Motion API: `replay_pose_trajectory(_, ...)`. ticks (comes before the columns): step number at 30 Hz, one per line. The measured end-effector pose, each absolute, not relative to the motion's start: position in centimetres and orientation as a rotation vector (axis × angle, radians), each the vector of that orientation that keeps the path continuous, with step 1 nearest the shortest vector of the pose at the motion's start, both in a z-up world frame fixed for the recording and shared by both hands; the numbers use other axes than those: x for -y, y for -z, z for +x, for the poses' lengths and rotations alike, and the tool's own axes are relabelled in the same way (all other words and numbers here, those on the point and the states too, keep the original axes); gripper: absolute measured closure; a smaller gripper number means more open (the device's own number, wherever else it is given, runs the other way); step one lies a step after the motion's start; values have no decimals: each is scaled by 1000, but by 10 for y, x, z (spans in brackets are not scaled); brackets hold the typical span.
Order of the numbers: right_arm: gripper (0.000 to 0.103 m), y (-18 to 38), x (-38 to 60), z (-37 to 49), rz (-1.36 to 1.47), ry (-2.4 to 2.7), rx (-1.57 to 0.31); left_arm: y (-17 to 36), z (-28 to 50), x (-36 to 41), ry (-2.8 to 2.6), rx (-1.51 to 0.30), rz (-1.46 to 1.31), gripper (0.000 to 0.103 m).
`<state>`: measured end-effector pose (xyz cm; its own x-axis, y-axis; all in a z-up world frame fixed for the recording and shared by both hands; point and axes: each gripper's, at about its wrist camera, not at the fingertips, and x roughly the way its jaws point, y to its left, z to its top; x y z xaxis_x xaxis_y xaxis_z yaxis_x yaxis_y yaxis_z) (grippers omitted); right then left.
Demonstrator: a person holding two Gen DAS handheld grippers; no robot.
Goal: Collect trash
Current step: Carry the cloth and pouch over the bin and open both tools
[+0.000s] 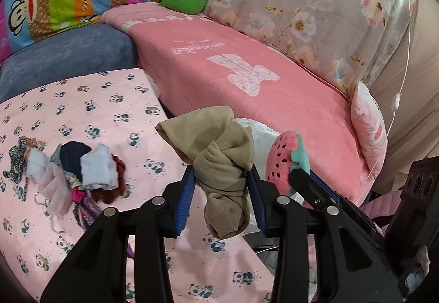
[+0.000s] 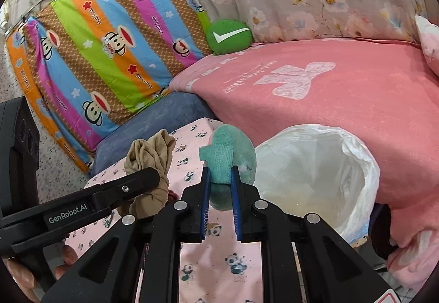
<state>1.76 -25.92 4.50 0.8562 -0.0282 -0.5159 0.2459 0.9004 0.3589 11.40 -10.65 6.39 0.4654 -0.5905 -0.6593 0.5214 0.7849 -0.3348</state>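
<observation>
Above the panda-print desk [image 1: 109, 111], the left gripper [image 1: 222, 187] has its jaws clamped on a knotted beige stocking [image 1: 219, 160]; a clothing pile [image 1: 74, 174] remains. Right view: right gripper [image 2: 221, 187] pinches a watermelon plush [image 2: 233, 154] beside the seemingly empty lined bin [image 2: 365, 165].

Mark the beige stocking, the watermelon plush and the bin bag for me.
beige stocking [image 1: 219, 165]: left wrist view, knotted middle.
watermelon plush [image 2: 230, 154]: right wrist view, teal rind.
bin bag [image 2: 367, 165]: right wrist view, right rim.
</observation>
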Motion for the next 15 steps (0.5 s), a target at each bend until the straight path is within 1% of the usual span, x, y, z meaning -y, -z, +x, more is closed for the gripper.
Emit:
replay_pose_trajectory(6,89,-32,299,8,467,218,-528,-61,113,154,753,-854,-46,66)
replay_pose_trajectory(13,87,-20,329,8,487,266,-537,-56,120,192,793,-870,-25,64)
replay_pose_trajectory(14,86,-18,332,9,491,271,-540,-55,121,196,795,-866,-26,62)
replay_pose_trajectory(15,83,-15,336,11,492,274,-546,-54,122,199,780,-859,-28,55)
